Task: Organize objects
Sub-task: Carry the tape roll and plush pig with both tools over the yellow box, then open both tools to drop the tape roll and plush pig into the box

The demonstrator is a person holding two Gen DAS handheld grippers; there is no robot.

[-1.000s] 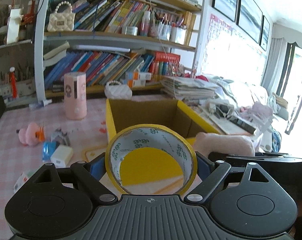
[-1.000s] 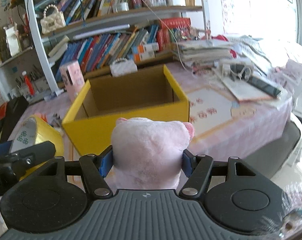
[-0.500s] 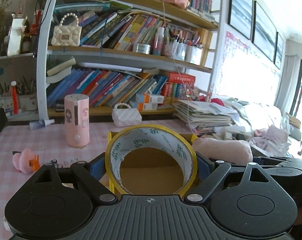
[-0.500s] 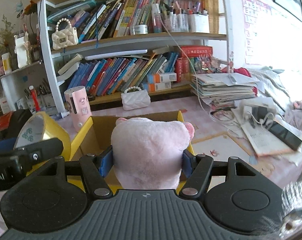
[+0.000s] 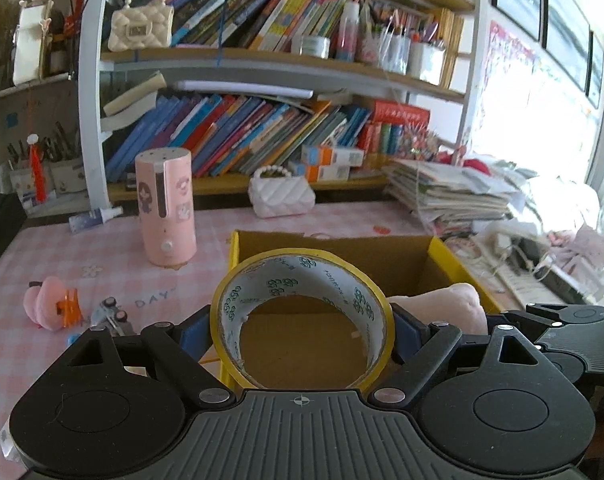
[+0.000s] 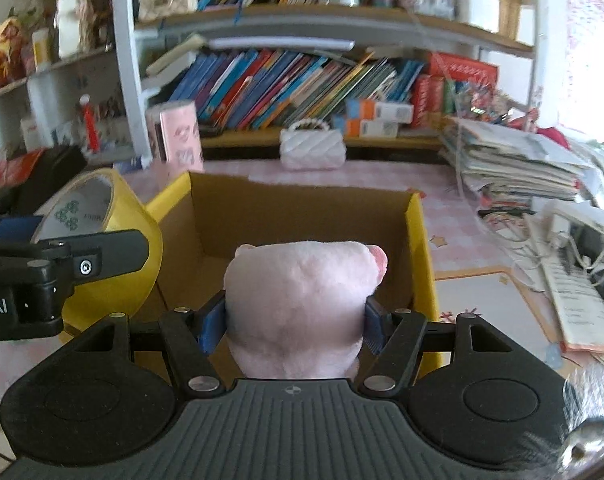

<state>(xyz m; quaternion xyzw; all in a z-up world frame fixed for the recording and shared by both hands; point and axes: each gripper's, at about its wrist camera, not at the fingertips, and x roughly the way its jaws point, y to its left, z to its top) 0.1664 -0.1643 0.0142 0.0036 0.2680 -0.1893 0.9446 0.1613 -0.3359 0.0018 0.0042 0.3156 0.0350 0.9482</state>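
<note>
My left gripper is shut on a roll of yellow tape, its blue pads pressing both sides of the ring. The roll hangs over the near part of an open yellow cardboard box with a brown inside. My right gripper is shut on a pink plush toy, held above the same box. In the right wrist view the tape and the left gripper's finger sit at the left. The plush shows at the right in the left wrist view.
On the pink checked table stand a pink cylinder and a white quilted purse; a pink duck toy and small items lie left. Stacked papers and a cabled device crowd the right. Bookshelves rise behind.
Both grippers have moved forward over the box with their loads, then tipped downward; the box's inside now fills the view below the tape and the plush. Both grips are unchanged.
</note>
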